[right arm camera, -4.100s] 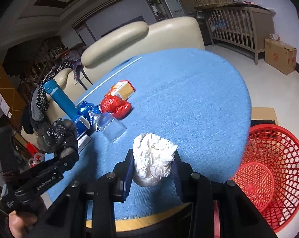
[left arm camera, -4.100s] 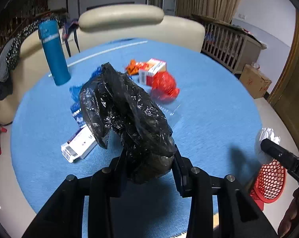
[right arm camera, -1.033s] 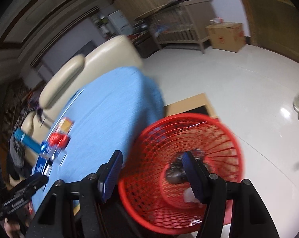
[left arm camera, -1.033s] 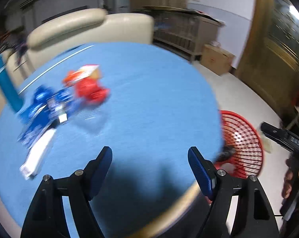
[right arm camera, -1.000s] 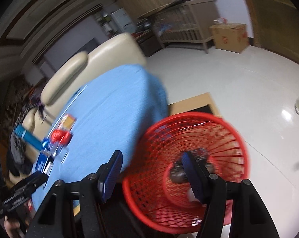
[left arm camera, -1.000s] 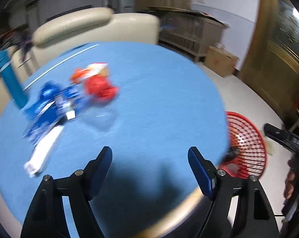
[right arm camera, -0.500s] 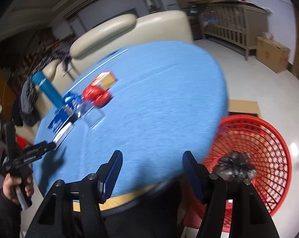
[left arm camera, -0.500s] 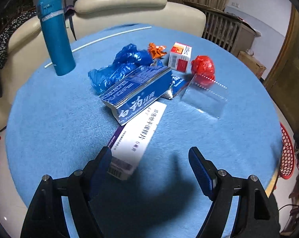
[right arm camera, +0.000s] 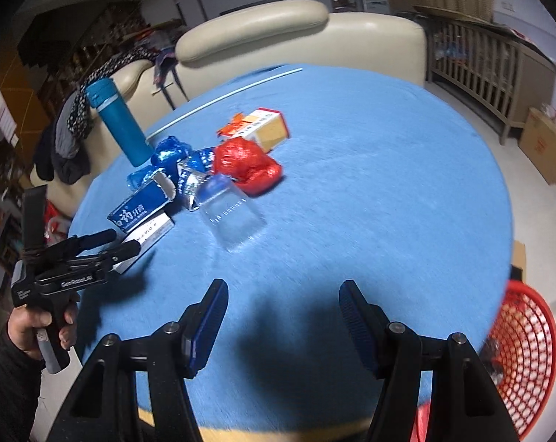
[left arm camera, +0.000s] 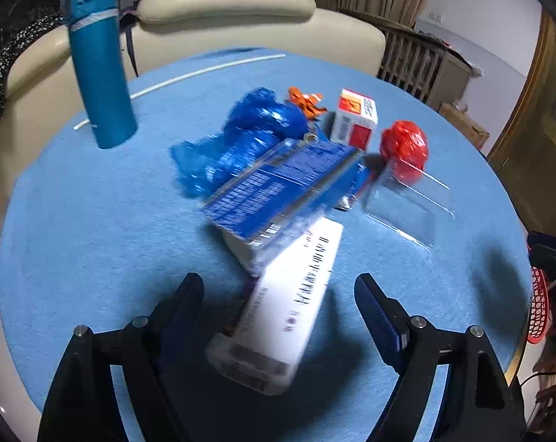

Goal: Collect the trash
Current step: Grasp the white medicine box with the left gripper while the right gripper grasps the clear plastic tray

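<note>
Bench (right arm camera: 388, 169), round, blue-covered: I count the remaining trash in one cluster toward its far left edge.
- White carton (left arm camera: 281, 316): nearest me, lying flat, one end between my left gripper (left arm camera: 278, 294) jaws, which are opening around it without touching; I judge this my next pick.
- Blue carton (left arm camera: 278, 188): leaning across the white one's far end.
- Blue plastic bag (left arm camera: 241, 140), orange wrapper (left arm camera: 305, 101), red-and-white box (left arm camera: 355, 121), red plastic wad (left arm camera: 405, 147), clear bag (left arm camera: 406, 202): behind, close together.
- Teal flask (left arm camera: 101, 66): upright, apart at the far left edge; probably not trash.
- Right gripper (right arm camera: 279, 316): empty, jaws apart, over the near edge.
- Red basket (right arm camera: 524, 361): on the floor past the right edge, for drop-offs.
</note>
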`<move>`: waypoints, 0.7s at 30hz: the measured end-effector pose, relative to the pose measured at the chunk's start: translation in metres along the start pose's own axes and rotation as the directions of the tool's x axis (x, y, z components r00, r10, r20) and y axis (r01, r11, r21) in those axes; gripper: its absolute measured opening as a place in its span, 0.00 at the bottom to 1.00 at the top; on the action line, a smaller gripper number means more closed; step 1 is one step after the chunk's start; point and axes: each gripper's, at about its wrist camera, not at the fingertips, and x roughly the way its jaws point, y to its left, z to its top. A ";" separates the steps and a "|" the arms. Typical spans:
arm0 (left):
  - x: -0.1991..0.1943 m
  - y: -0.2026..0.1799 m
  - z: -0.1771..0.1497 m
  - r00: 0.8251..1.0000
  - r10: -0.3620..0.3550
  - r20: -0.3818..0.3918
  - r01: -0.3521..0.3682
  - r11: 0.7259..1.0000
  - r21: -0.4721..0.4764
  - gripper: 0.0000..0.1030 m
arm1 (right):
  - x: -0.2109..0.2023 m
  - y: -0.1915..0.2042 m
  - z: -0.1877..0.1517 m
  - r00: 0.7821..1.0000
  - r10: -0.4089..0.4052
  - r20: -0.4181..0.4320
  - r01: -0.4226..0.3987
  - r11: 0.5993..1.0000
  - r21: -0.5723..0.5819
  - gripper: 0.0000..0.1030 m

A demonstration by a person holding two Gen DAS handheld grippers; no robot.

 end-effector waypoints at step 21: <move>0.014 0.006 -0.012 0.997 -0.020 -0.074 0.024 0.999 0.044 0.49 | 0.121 0.054 0.067 0.994 0.021 -0.111 -0.044 0.975 -0.216 0.64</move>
